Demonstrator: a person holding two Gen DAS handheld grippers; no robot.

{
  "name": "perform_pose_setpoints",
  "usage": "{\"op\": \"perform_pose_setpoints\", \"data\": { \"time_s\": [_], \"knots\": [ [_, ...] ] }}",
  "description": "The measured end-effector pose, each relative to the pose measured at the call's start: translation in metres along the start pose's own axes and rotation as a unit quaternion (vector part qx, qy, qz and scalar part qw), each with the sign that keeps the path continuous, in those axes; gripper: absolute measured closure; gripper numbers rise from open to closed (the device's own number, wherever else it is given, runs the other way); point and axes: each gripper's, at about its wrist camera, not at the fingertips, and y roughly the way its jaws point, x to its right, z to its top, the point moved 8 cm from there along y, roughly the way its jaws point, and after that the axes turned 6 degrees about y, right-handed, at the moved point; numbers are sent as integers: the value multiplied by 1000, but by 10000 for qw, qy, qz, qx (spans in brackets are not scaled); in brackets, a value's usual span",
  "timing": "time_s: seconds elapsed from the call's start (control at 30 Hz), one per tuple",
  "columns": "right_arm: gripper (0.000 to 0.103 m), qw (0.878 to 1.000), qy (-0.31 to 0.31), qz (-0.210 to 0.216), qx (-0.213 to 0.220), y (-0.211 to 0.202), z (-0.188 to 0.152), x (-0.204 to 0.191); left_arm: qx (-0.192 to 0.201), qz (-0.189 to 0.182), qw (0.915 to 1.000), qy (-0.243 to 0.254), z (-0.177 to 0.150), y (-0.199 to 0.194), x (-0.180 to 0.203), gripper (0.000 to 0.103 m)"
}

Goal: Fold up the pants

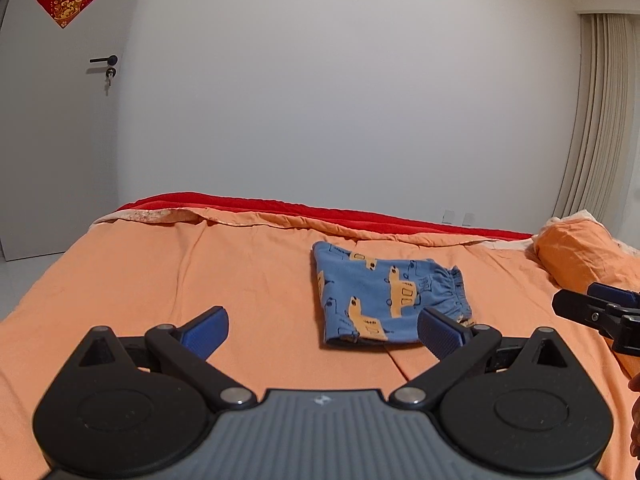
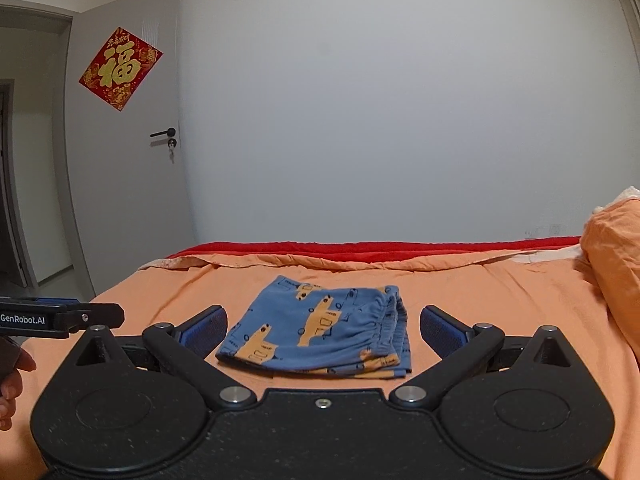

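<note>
Both the left gripper (image 1: pixel 322 332) and right gripper (image 2: pixel 322 332) stood apart, empty; folded pants (image 2: pixel 320 330) at twelve o'clock might spring open, their stacked layers loose.

An orange bedsheet (image 2: pixel 500 312) covers the bed, creased in places, with a red blanket (image 2: pixel 360 249) running along its far edge. At the right end lies an orange pillow (image 2: pixel 616 272). Behind the bed stands a plain white wall (image 2: pixel 380 120). To the left, a pale door (image 2: pixel 132 184) stands open, with a black handle (image 2: pixel 164 133) and a red and gold paper decoration (image 2: pixel 120 69) stuck on it. Pleated curtains (image 1: pixel 600 120) hang at the right.
</note>
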Motion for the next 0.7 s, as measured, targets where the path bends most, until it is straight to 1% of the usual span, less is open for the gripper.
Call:
{"op": "perform_pose_setpoints", "data": {
  "time_s": [0.13,0.3,0.43,0.7],
  "knots": [
    [1,9999,71,-131,-47,-2,-15,1,-54,24,10000,32,-12,4,-1,0],
    [1,9993,120,-298,-203,4,-33,6,-57,-47,10000,16,-30,19,-4,0],
    [1,9991,35,-335,-250,7,-45,7,-186,-16,9998,59,-44,29,-4,0],
    [1,9987,79,-347,-363,12,-61,7,-254,-45,9996,120,-53,37,-3,0]
  ]
}}
